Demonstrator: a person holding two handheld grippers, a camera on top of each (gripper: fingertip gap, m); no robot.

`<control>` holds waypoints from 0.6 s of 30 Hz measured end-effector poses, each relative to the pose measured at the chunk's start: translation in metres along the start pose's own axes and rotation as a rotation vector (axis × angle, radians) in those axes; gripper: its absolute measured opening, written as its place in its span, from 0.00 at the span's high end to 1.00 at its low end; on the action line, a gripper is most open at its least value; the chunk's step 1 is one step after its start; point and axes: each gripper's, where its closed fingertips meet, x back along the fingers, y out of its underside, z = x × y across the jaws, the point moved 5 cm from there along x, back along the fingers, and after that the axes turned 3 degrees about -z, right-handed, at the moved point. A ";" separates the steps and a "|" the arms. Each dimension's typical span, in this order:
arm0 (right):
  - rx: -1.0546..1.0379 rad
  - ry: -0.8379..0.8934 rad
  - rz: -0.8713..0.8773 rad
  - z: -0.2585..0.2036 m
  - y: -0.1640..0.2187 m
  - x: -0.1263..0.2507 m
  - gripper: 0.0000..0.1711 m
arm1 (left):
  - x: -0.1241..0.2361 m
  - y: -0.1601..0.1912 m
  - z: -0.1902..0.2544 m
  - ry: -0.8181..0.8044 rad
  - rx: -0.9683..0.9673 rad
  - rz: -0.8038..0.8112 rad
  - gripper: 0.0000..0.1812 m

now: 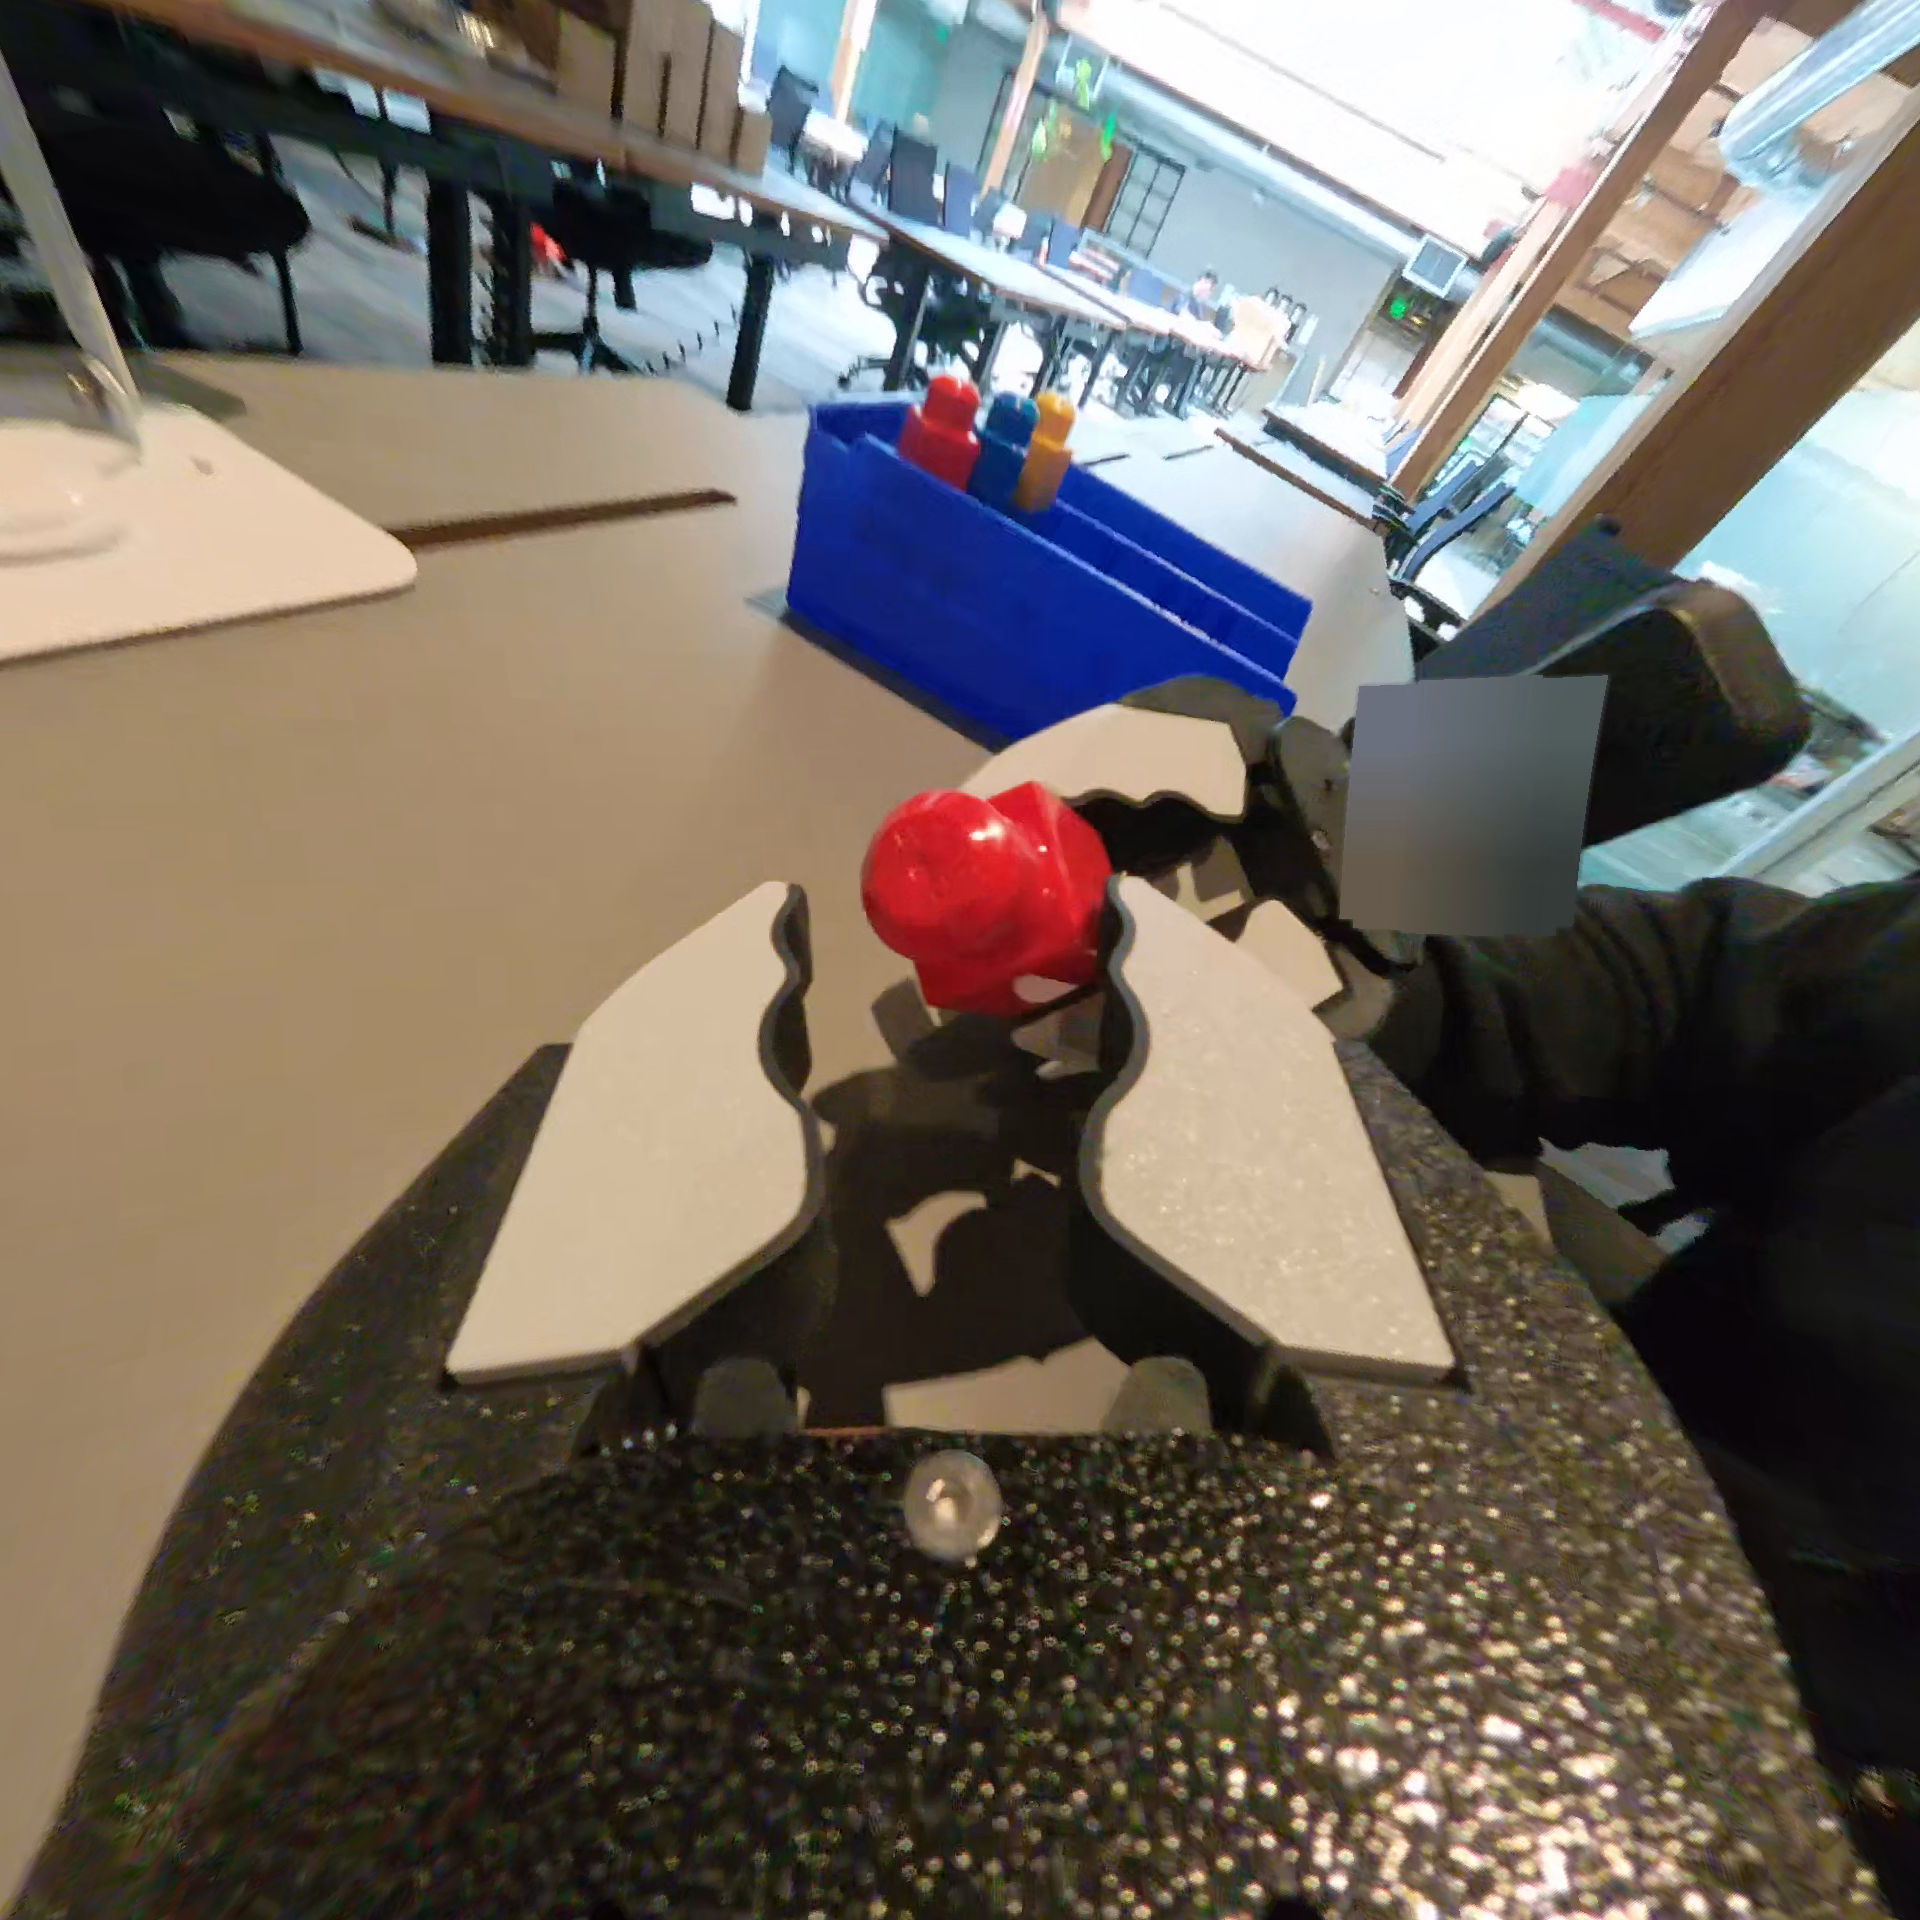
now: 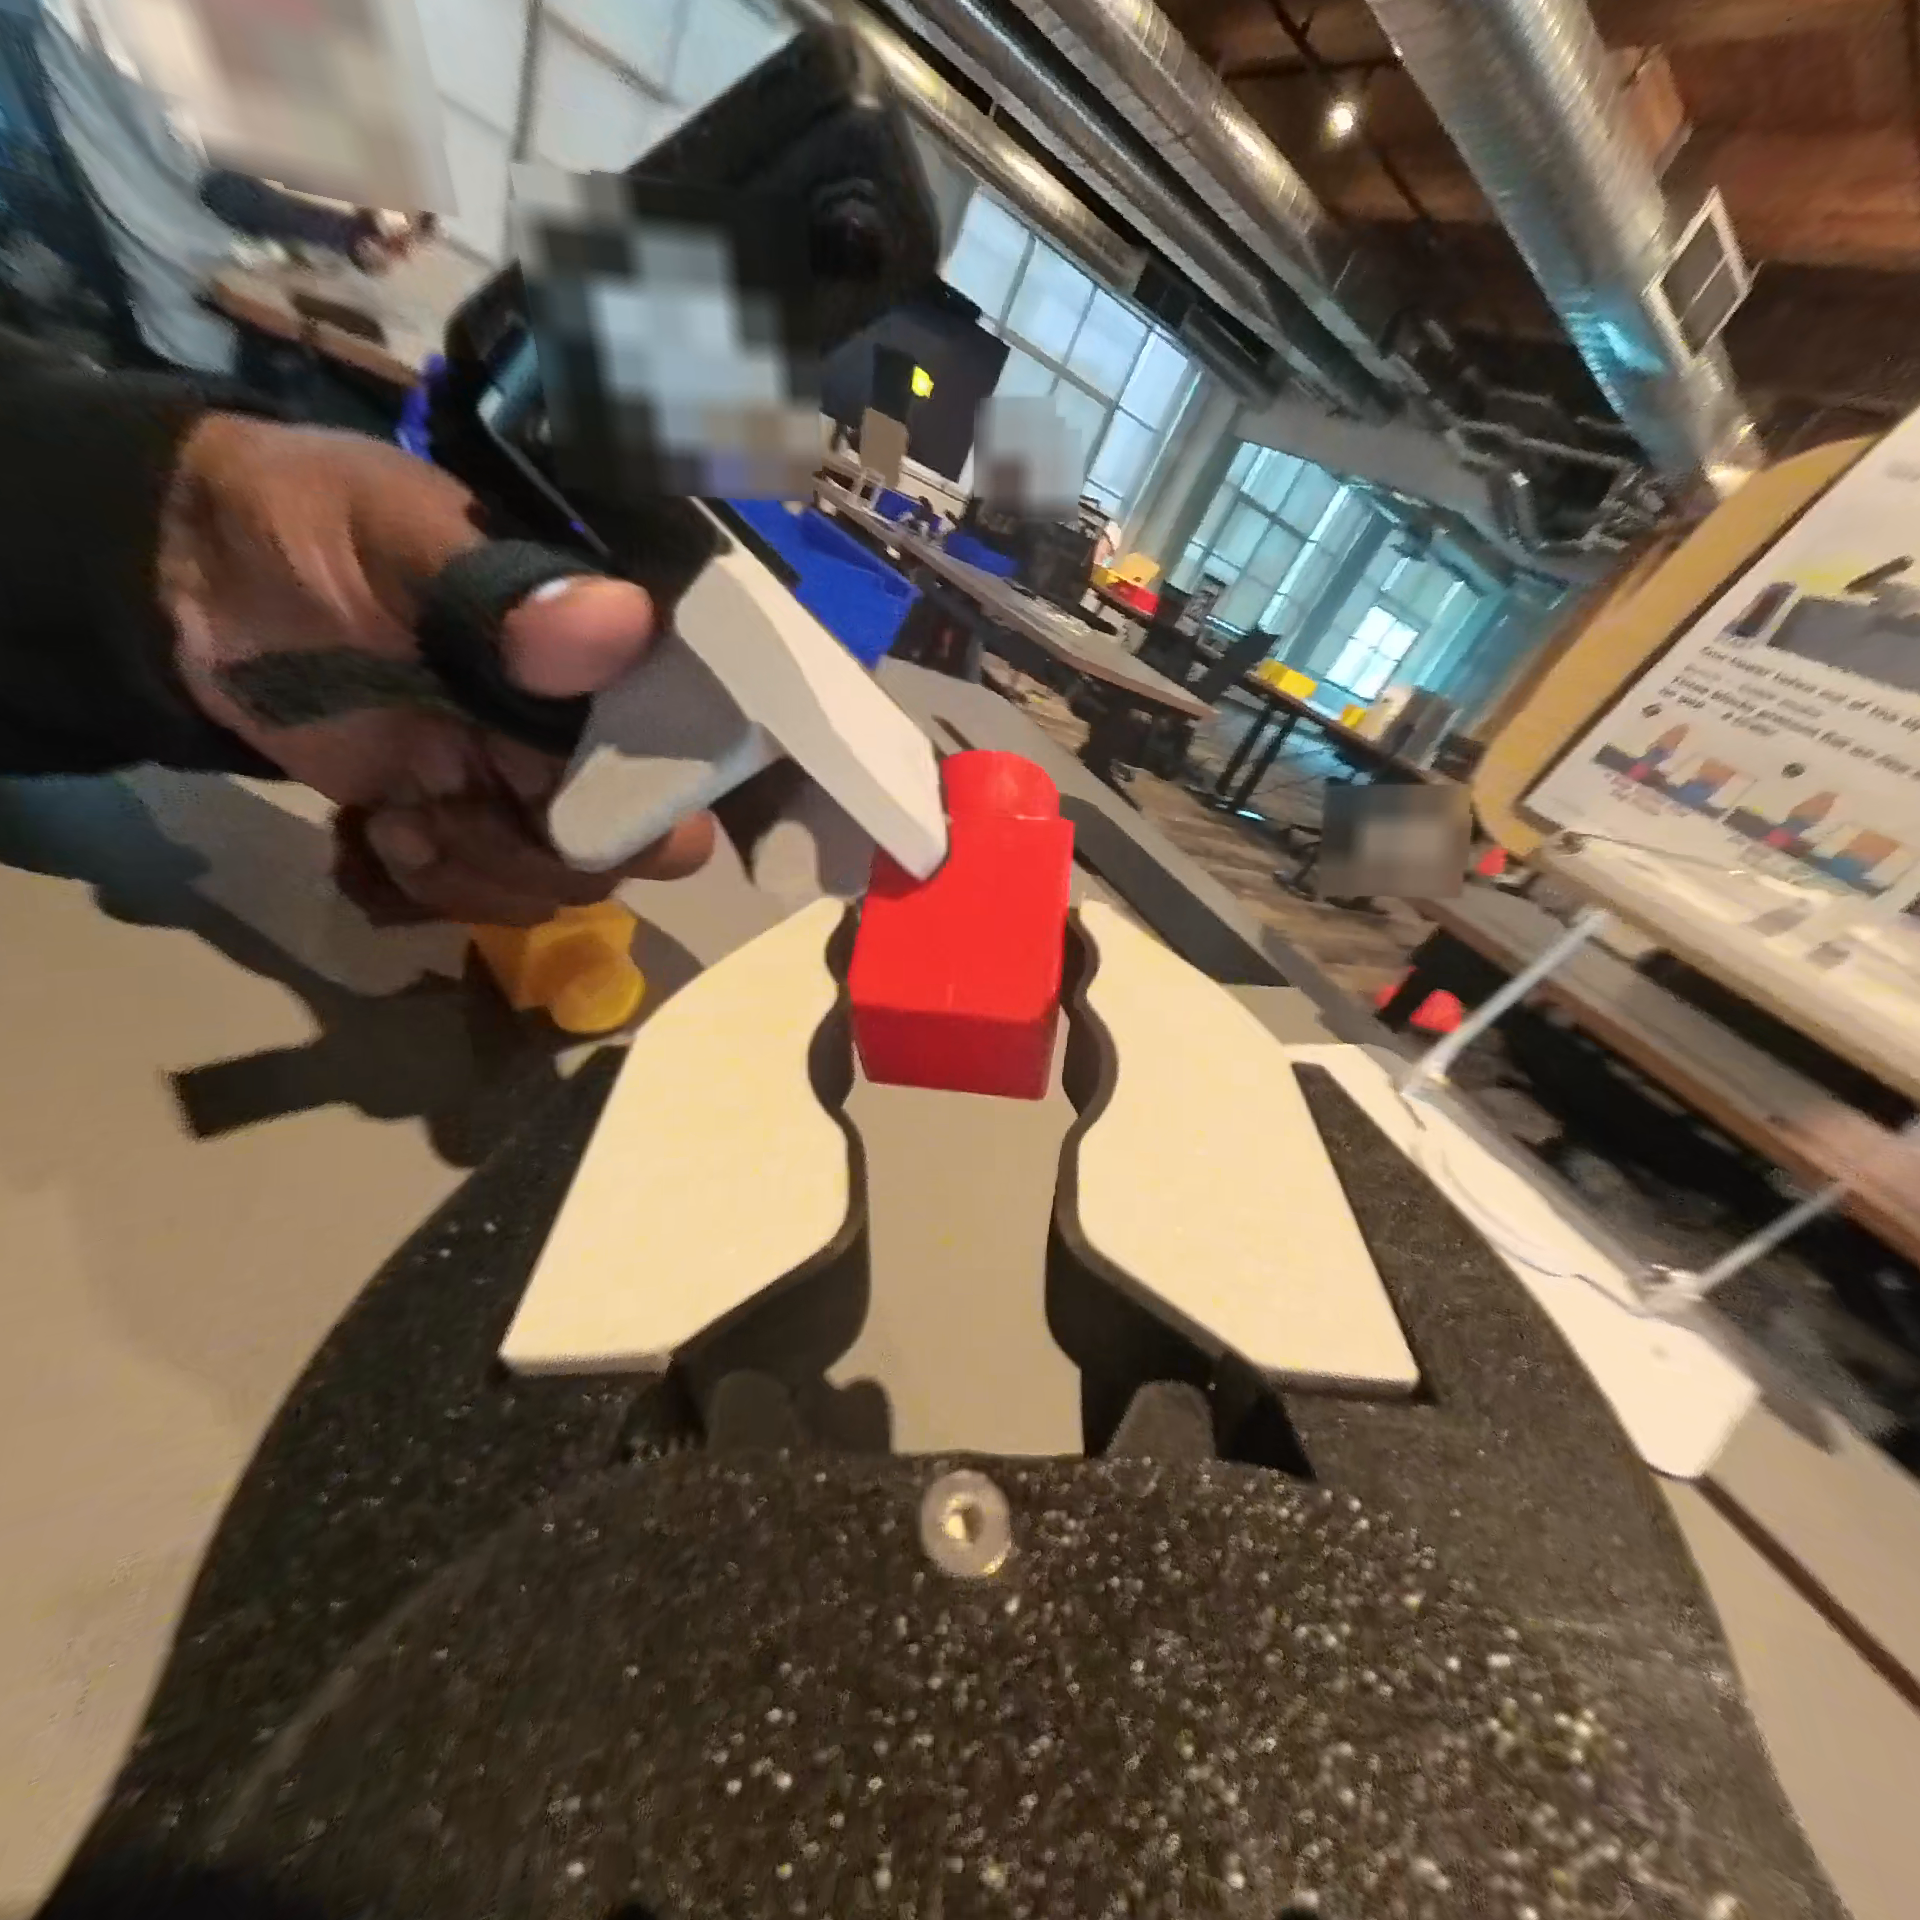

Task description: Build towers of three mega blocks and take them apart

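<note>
A red mega block is clamped between the tips of my right gripper, held just above the grey table. In the left wrist view the red block points its stud toward the camera, with the right gripper reaching in from the right. My left gripper is open around the block: its right finger touches the block and its left finger stands apart. From the right wrist view the left gripper comes in from the upper left, one fingertip on the block's top. A yellow block lies on its side on the table.
A blue bin stands farther back on the table, with a red, a blue and an orange block side by side in it. A white mat lies at the left. A clear stand with a printed sheet is at the right. Less than 4 cm separates the two grippers' tips.
</note>
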 end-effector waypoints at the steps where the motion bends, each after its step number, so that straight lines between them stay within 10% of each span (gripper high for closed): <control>1: 0.025 0.014 -0.015 -0.001 0.001 0.000 0.78 | -0.002 0.003 0.001 0.014 0.020 -0.013 0.73; 18: -0.161 -0.463 -0.399 -0.020 0.046 0.028 0.69 | -0.031 0.058 0.013 -0.141 -0.417 -0.423 0.78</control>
